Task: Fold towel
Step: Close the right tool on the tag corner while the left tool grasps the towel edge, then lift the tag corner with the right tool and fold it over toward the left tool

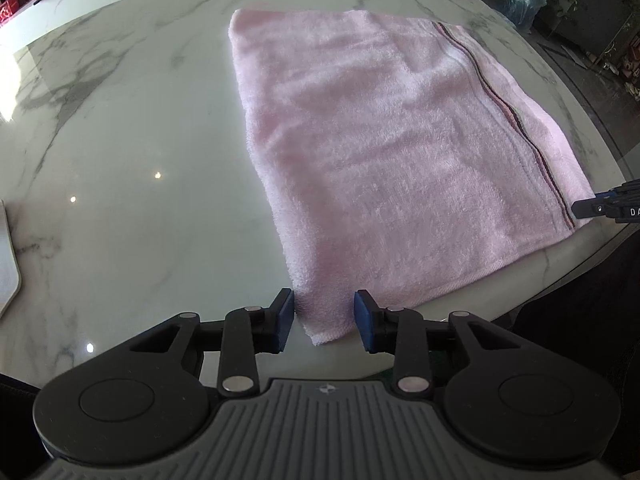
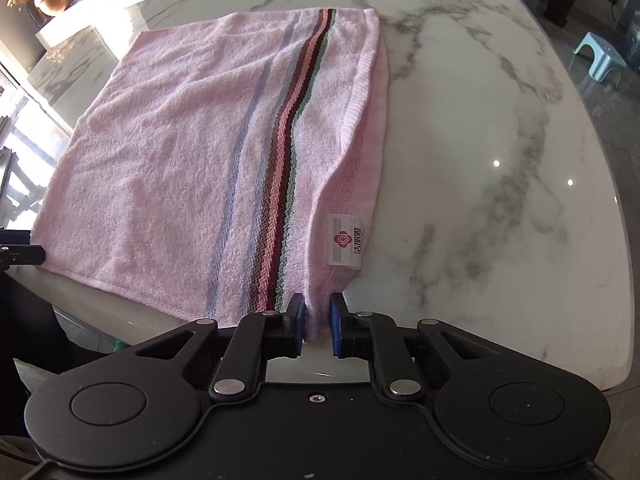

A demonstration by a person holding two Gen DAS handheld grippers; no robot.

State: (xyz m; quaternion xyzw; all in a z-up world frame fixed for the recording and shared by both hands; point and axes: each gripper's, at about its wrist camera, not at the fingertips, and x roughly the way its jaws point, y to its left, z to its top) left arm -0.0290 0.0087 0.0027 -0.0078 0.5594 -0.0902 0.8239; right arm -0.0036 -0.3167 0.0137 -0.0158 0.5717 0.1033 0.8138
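So the biggest thing in both views was the white marble table [image 1: 120, 128] with grey veining, glossy enough that a couple of ceiling lights were mirrored in it.

Spread flat on it was the pink towel [image 1: 392, 152], already doubled over, with the upper layer's hem sitting just short of the lower layer's edge along the 3 o'clock side in the right wrist view. A multicolour stripe band [image 2: 292, 160] (dark brown, salmon, grey-green) was seen running from the near hem at 6 o'clock up toward 12 o'clock, and a fainter lilac stripe [image 2: 240, 152] was laid beside it toward 9 o'clock. A white brand label [image 2: 343, 241] with a red flower logo was stitched on the lower layer near the towel's near corner.

The left gripper [image 1: 324, 320] was parked at 6 o'clock in its own view, over the towel's near left corner. Its blue pads were kept apart, with the corner lying between them but not visibly pinched; a gap could be made out on both sides.

The right gripper [image 2: 318, 322] was likewise at 6 o'clock in its view, and its pads were clamped together on the towel's near hem, just to the 3 o'clock side of the stripe band, the fabric being bunched up between them.

Off the table, a blue water jug [image 1: 524, 0] was spotted at about 1 o'clock in the left view, and a small pale blue stool [image 2: 600, 60] at about 2 o'clock in the right one.
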